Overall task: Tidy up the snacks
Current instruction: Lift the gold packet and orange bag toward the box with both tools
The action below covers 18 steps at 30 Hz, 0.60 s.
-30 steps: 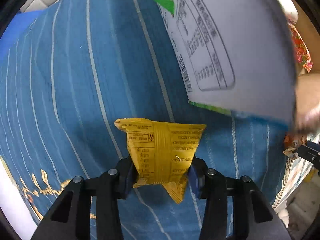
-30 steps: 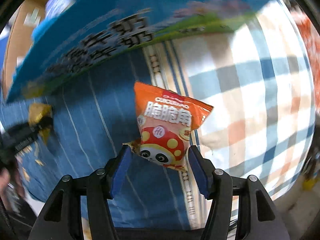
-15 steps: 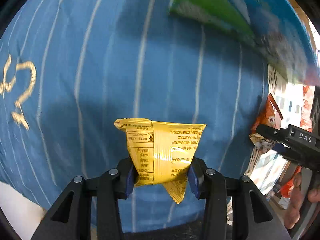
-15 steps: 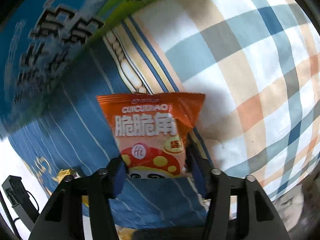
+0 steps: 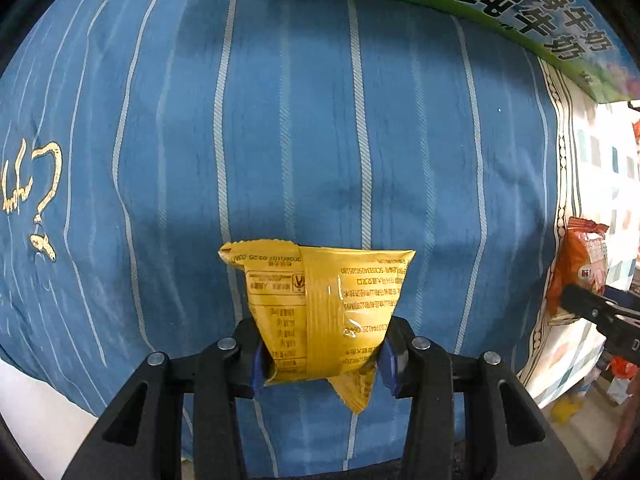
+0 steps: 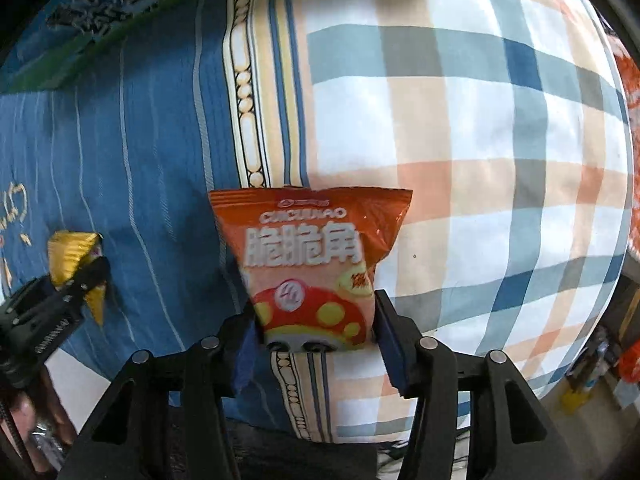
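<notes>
My left gripper (image 5: 322, 354) is shut on a small yellow snack packet (image 5: 320, 304), held back side up above a blue striped cloth (image 5: 300, 140). My right gripper (image 6: 316, 340) is shut on an orange snack packet (image 6: 312, 256) printed with a mushroom figure. It hangs over the seam between the blue cloth (image 6: 140, 140) and a plaid cloth (image 6: 480, 160). In the left wrist view the orange packet (image 5: 580, 256) and right gripper show at the right edge. In the right wrist view the yellow packet (image 6: 74, 256) and left gripper show at the left.
A large blue and green milk carton box (image 5: 520, 12) lies at the top of the blue cloth; the same box (image 6: 112, 8) fills the upper left of the right wrist view. Red patterned fabric (image 6: 628, 80) borders the plaid cloth. Floor clutter shows at lower right.
Both grippers kept their packets. Both views have tilted down toward the cloth, and the milk box has slid to the top of each view. The two grippers now sit side by side.
</notes>
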Each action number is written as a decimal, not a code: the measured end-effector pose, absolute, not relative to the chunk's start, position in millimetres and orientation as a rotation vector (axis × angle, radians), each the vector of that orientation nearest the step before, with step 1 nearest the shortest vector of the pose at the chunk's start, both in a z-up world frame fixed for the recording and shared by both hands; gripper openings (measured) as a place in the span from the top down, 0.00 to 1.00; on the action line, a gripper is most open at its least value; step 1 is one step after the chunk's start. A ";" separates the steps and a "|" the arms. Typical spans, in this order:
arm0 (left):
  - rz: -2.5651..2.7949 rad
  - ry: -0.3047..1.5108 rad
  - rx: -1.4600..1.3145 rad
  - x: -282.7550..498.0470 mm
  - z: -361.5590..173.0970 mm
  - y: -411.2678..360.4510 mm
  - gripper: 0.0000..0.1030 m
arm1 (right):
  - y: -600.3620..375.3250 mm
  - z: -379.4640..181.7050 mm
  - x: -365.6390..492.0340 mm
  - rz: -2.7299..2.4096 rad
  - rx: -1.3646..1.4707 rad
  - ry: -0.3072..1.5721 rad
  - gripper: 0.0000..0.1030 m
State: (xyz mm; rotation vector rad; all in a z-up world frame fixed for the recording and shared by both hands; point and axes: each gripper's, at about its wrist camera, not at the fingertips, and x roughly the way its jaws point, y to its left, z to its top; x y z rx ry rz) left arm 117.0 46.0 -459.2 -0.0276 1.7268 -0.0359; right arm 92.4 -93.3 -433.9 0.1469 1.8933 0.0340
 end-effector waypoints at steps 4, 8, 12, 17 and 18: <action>-0.024 1.722 -0.056 110.7 -459.6 52.4 0.61 | -102.3 -429.1 88.3 0.007 0.206 1.873 0.35; -0.017 1.722 -0.060 116.0 -456.9 74.1 0.61 | -133.4 -442.9 94.6 -0.021 0.273 1.899 0.35; -0.010 1.719 -0.063 111.5 -452.3 82.3 0.61 | -148.5 -449.0 97.9 -0.043 0.395 1.891 0.42; -0.025 1.717 -0.105 114.0 -440.1 79.0 0.61 | -173.0 -438.3 86.6 -0.073 0.403 1.862 0.52; -0.032 1.705 -0.097 114.3 -435.4 76.3 0.61 | -169.7 -435.3 87.2 -0.072 0.409 1.860 0.52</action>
